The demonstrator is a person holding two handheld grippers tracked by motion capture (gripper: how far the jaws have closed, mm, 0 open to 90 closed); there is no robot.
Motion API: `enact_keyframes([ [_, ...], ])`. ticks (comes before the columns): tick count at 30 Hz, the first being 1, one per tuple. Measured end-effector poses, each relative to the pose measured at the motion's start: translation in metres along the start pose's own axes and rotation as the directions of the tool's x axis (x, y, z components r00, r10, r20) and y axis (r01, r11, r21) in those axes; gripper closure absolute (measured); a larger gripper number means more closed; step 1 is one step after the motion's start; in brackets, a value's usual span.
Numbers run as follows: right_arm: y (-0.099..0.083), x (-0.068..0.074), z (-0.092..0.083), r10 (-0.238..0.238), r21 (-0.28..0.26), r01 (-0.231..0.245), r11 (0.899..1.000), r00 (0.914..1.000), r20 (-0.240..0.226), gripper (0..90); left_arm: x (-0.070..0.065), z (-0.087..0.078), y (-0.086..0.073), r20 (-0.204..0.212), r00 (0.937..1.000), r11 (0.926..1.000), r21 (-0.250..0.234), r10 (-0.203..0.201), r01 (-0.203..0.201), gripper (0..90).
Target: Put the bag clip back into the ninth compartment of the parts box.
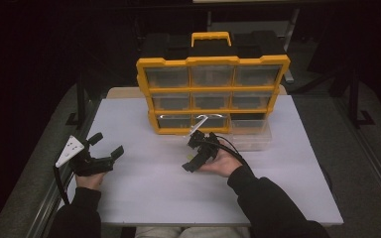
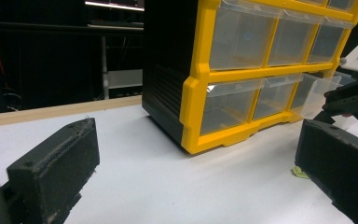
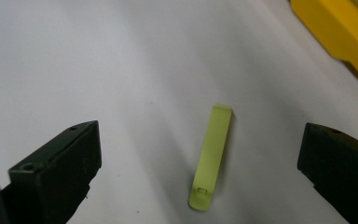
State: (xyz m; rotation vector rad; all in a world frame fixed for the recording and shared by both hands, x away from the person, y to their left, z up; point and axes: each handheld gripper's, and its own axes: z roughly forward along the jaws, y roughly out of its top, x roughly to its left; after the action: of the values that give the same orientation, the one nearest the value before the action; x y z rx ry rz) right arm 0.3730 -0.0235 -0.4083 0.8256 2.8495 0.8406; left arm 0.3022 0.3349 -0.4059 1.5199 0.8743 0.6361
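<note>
White tabletop [image 1: 144, 193] fills the near ground, with dark floor and black surroundings beyond that are hard to make out. Nearest, two dark sleeves come in from the bottom edge, cut off there. The left gripper [image 1: 107, 145] sits at the table's left edge, jaws spread wide with nothing between them; its grey plate and cable trail back toward the sleeve. The right gripper [image 1: 192, 159] hovers near the table's middle, tilted down, largely covering the hand behind it. In the right gripper view its jaws stand released, wide apart, and a small pale yellow-green strip [image 3: 210, 157] lies flat on the table between them, touching neither. In the left gripper view a corner of that strip [image 2: 300, 172] peeks out beside the right-hand jaw. Farther back stands a yellow-and-black drawer cabinet [image 1: 212, 94] with clear drawers, contents unreadable. One clear drawer [image 1: 250, 135] sits on the table at its lower right.
</note>
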Motion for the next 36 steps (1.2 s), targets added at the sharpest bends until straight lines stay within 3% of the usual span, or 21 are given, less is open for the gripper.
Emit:
enact_keyframes([
  [9,-0.001,-0.001,0.008,0.016,0.065,-0.014,0.998,0.9996,-0.025,4.5,0.0,0.001,0.0,0.003,1.0,1.0,0.007,0.001,-0.001,0.0],
  [11,-0.001,-0.002,0.009,0.022,0.087,-0.02,0.996,0.9995,-0.021,13.6,0.0,0.001,0.0,0.003,1.0,1.0,0.006,0.002,-0.002,0.0],
  [14,-0.001,-0.002,0.01,0.026,0.1,-0.024,0.995,0.9995,-0.015,17.1,0.0,0.001,-0.001,0.003,1.0,1.0,0.008,0.0,0.0,0.0],
  [15,-0.001,-0.001,0.011,0.025,0.117,-0.025,0.993,0.9997,-0.002,22.9,0.0,0.001,-0.001,0.003,1.0,1.0,0.009,-0.002,0.002,0.0],
  [16,-0.001,-0.001,0.011,0.025,0.117,-0.025,0.993,0.9997,-0.002,22.9,0.0,0.001,-0.001,0.003,1.0,1.0,0.009,-0.002,0.002,0.0],
  [17,-0.001,0.001,0.012,0.025,0.121,-0.024,0.992,0.9997,-0.001,30.1,0.0,0.001,-0.001,0.003,1.0,1.0,0.009,-0.004,0.004,0.0],
  [18,-0.001,0.001,0.012,0.025,0.121,-0.024,0.992,0.9997,-0.001,30.1,0.0,0.001,-0.001,0.003,1.0,0.9999,0.009,-0.004,0.004,0.0],
  [19,0.0,0.002,0.012,0.02,0.118,-0.022,0.993,0.9996,0.018,40.1,0.0,0.001,-0.001,0.003,1.0,0.9999,0.01,-0.004,0.004,0.0],
  [20,0.0,0.002,0.012,0.02,0.118,-0.022,0.993,0.9996,0.018,40.1,0.0,0.001,-0.001,0.004,1.0,0.9999,0.01,-0.004,0.004,0.0],
  [24,0.001,0.001,0.012,0.032,0.111,-0.037,0.993,0.9985,0.045,55.3,0.0,0.002,-0.001,-0.001,1.0,0.9998,0.019,-0.003,0.003,0.0],
  [29,0.001,0.0,0.015,0.048,0.136,-0.056,0.989,0.997,0.061,61.6,0.001,0.001,-0.001,-0.002,1.0,0.9998,0.017,-0.005,0.005,0.0],
  [33,0.0,0.001,0.015,0.054,0.139,-0.064,0.988,0.9956,0.077,76.3,0.001,0.002,-0.001,-0.004,1.0,0.9998,0.019,-0.007,0.007,0.0],
  [36,0.0,-0.001,0.014,0.075,0.138,-0.083,0.987,0.9954,0.059,77.0,0.001,0.001,-0.001,-0.004,1.0,0.9998,0.019,-0.007,0.007,0.0],
])
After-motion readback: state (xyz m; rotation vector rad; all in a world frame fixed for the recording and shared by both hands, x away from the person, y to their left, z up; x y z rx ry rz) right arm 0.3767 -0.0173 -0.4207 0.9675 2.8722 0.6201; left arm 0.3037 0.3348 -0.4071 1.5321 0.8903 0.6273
